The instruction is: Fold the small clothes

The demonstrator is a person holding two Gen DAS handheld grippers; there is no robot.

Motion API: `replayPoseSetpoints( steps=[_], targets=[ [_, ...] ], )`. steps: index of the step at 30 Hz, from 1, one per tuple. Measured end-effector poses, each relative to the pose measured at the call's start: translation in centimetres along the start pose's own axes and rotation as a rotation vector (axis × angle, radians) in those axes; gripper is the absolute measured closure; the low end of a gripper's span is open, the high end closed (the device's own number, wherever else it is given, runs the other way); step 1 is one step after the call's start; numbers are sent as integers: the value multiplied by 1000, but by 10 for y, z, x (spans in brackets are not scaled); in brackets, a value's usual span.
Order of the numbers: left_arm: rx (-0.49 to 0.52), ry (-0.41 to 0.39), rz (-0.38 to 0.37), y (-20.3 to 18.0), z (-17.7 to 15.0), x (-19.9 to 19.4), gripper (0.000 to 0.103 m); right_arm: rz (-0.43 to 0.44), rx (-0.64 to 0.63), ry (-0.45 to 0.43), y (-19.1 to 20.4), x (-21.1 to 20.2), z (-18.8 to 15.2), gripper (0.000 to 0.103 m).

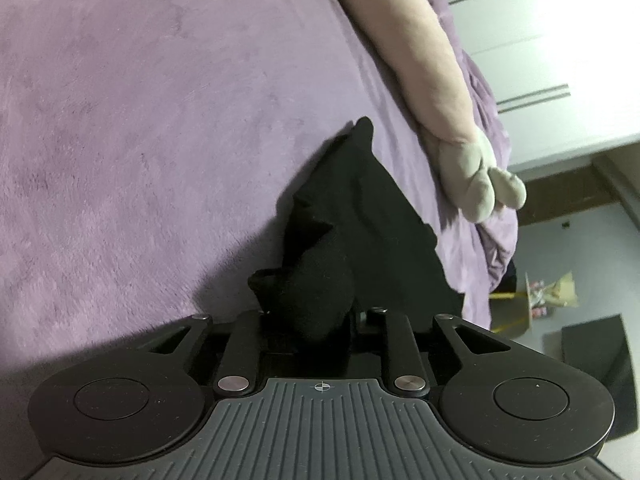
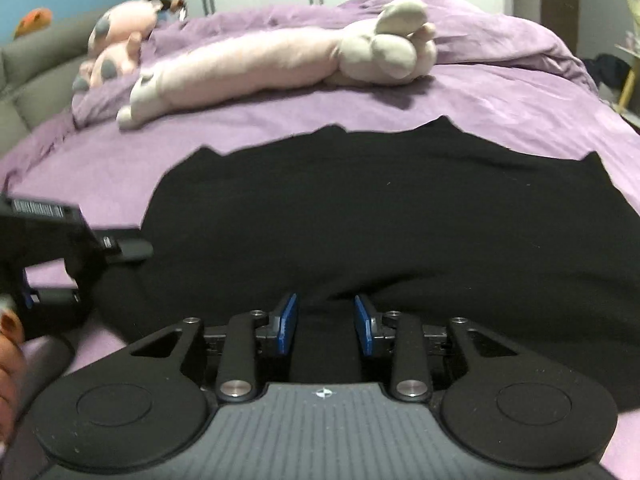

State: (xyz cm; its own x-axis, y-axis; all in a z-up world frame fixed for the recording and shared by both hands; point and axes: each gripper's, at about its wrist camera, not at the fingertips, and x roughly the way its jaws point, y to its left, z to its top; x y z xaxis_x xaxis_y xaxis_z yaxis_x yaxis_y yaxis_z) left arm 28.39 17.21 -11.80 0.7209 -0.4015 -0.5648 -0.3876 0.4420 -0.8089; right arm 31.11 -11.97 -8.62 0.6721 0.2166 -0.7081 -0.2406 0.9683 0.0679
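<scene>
Left gripper: my jaws are narrowed on a bunched fold of the black garment; the cloth fills the gap and covers both pads, so I read this as a grip on the fabric.
Left view, garment: from the jaws the cloth climbs toward 12 o'clock as a dark ridge ending in a point, with a flatter panel falling away toward 4 o'clock.
Right gripper: my jaws stand partly apart, blue pads facing each other; a strip of black cloth lies in the gap, but I cannot tell whether the pads press on it.
Right view, garment: spread wide and mostly flat on the bed, filling the middle of the picture, its far edge jagged toward 12 o'clock.
Bed: purple fleece cover, carrying the garment.
Plush toy: long, pale pink, lying beyond the garment at 12 o'clock, apart from it.
Second plush: pink with grey spots, at 10 o'clock near the bed's far corner.
Other gripper seen from right wrist: at 9 o'clock, at the garment's left edge, blurred.
Person's hand: at 8 o'clock, holding it.
</scene>
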Motion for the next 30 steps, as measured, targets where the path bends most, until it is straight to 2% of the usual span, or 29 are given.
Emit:
replayPoseSetpoints(
  steps=[2, 4, 6, 9, 11, 12, 14, 16, 18, 20, 22, 23, 26, 28, 30],
  targets=[
    [-17, 2, 4, 0, 1, -1, 81, 24, 41, -12, -7, -7, 7, 73],
    [1, -8, 6, -3, 0, -4, 82, 19, 105, -86, -14, -18, 12, 73],
    [29, -17, 21, -9, -1, -6, 83, 28, 111, -106, -12, -14, 16, 73],
    [73, -27, 59, -17, -2, -6, 83, 43, 44, -16, 1, 13, 13, 70],
    [90, -27, 80, -22, -2, -6, 83, 41, -26, 2, 5, 18, 15, 70],
    [97, -26, 86, -24, -1, -7, 83, 58, -14, 10, 2, 14, 19, 71],
    [124, -20, 103, -30, 0, -7, 83, 93, 68, -23, -17, -1, 25, 75],
    [175, -5, 139, -39, 1, -6, 83, 19, 132, -125, -40, -22, 22, 75],
    [229, 0, 178, -50, 0, -5, 84, -25, 195, -186, -64, -39, 17, 74],
    [301, -5, 211, -66, -3, -5, 84, -67, 272, -206, -91, -51, 10, 74],
    [416, -18, 241, -91, -13, -4, 85, -73, 343, -187, -114, -57, 3, 74],
    [480, -21, 237, -107, -21, -2, 85, -93, 366, -166, -122, -57, 0, 74],
    [624, -2, 158, -147, -50, 6, 85, -164, 395, -129, -136, -56, -9, 74],
    [657, 53, 78, -163, -72, 19, 86, -170, 425, -110, -143, -58, -17, 74],
    [663, 99, 34, -169, -96, 37, 85, -171, 441, -107, -149, -61, -24, 74]
  ],
)
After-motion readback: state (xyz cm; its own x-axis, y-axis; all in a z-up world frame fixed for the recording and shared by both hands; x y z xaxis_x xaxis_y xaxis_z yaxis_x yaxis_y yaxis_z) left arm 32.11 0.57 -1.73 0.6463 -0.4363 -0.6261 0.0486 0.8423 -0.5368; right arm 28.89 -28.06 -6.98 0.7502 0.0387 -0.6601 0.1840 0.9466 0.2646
